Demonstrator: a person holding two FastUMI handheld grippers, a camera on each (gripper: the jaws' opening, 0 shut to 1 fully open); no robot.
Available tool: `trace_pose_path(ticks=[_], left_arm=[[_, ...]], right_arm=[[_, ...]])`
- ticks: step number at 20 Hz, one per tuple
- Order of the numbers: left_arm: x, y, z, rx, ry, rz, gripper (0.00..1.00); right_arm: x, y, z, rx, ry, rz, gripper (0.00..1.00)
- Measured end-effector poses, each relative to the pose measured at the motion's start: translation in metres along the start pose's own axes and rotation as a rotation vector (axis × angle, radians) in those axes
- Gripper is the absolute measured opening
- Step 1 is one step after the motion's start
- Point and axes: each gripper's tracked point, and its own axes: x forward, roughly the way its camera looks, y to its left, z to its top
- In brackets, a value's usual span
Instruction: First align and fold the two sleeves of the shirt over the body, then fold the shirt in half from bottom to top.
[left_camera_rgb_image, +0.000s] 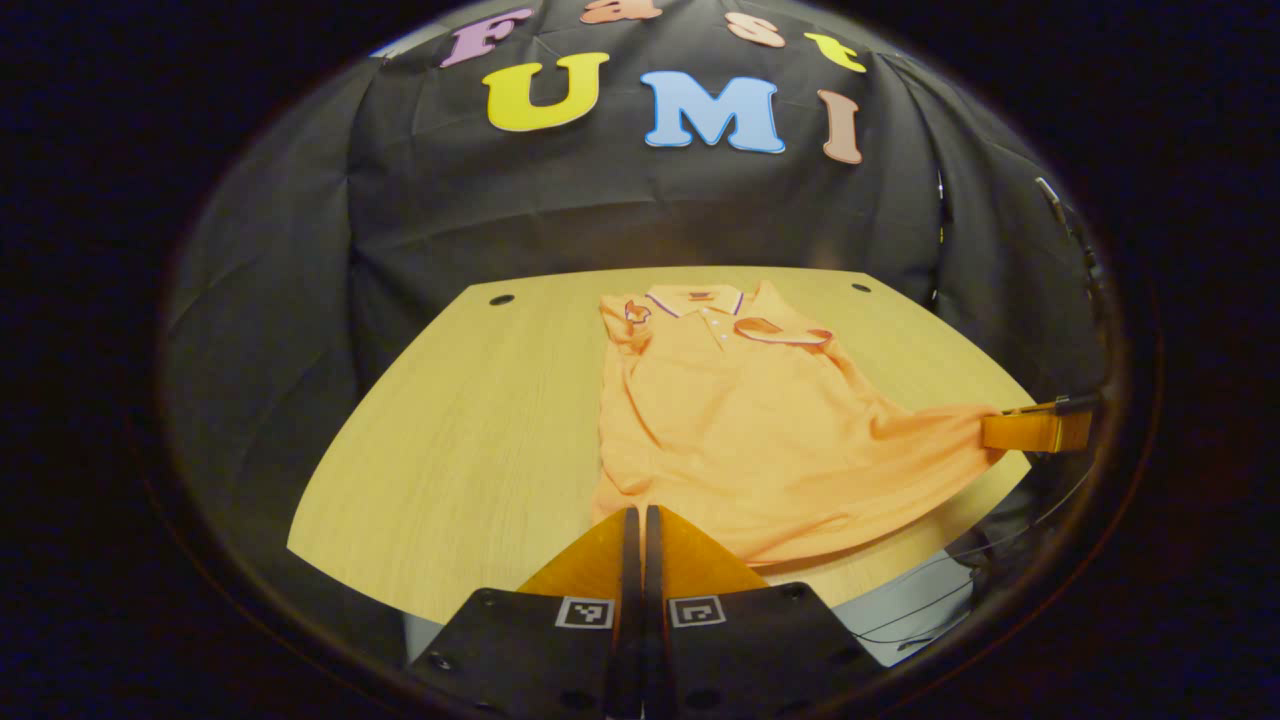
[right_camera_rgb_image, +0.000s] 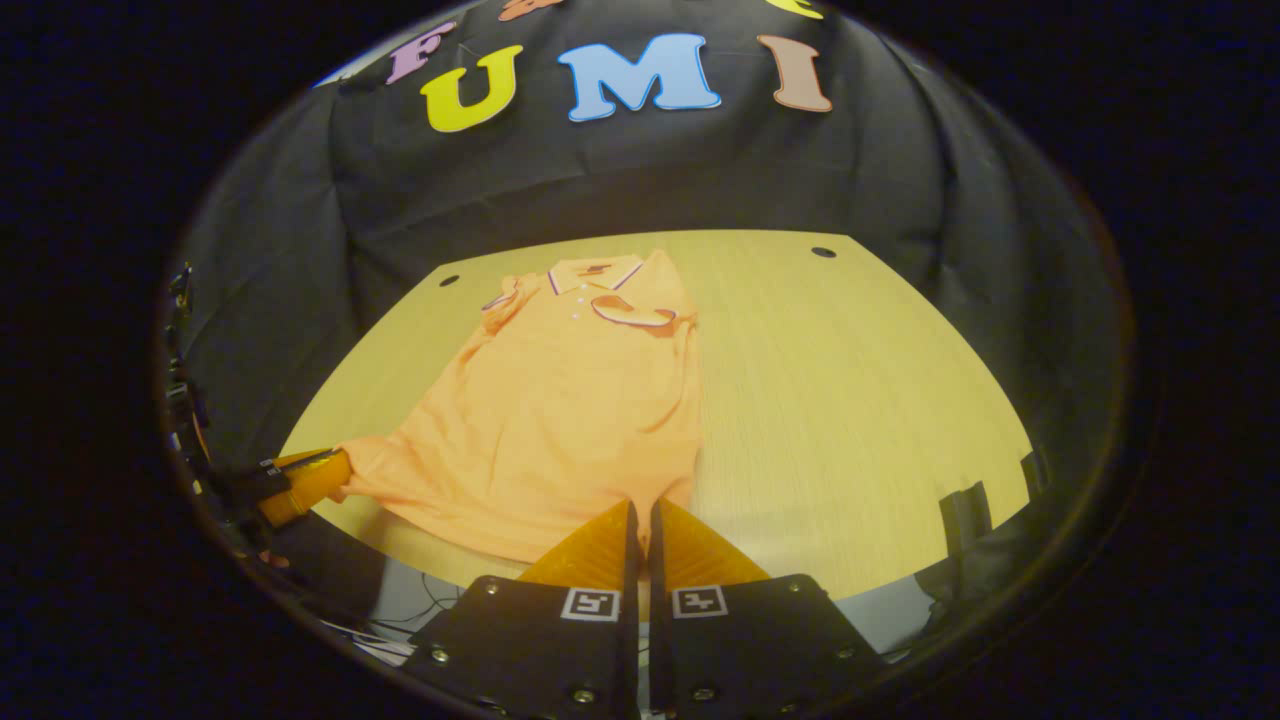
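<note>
An orange polo shirt (left_camera_rgb_image: 760, 420) lies on the wooden table (left_camera_rgb_image: 450, 430), collar (left_camera_rgb_image: 697, 298) at the far end, both short sleeves turned in over the chest. My left gripper (left_camera_rgb_image: 637, 512) is shut on one bottom hem corner. My right gripper (left_camera_rgb_image: 992, 430) pinches the other corner at the table's right edge, pulling the hem taut. In the right gripper view the shirt (right_camera_rgb_image: 560, 410) runs away from my right gripper (right_camera_rgb_image: 641, 505), which is shut on its hem corner, while my left gripper (right_camera_rgb_image: 342, 470) holds the opposite corner. The hem sits slightly off the table.
The table (right_camera_rgb_image: 850, 400) has a small dark hole near each far corner (left_camera_rgb_image: 501, 299) (right_camera_rgb_image: 823, 252). Black cloth walls close the booth behind and at the sides. Thin cables (left_camera_rgb_image: 930, 600) hang below the near table edge. A dark block (right_camera_rgb_image: 965, 515) sits at the near right edge.
</note>
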Motion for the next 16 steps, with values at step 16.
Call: trace_pose_path(ticks=[16], left_arm=[[0.093,0.021,0.144,-0.041,-0.114,-0.016,0.07]], right_arm=[[0.067,-0.008,0.146,-0.058,-0.115,-0.039,0.05]])
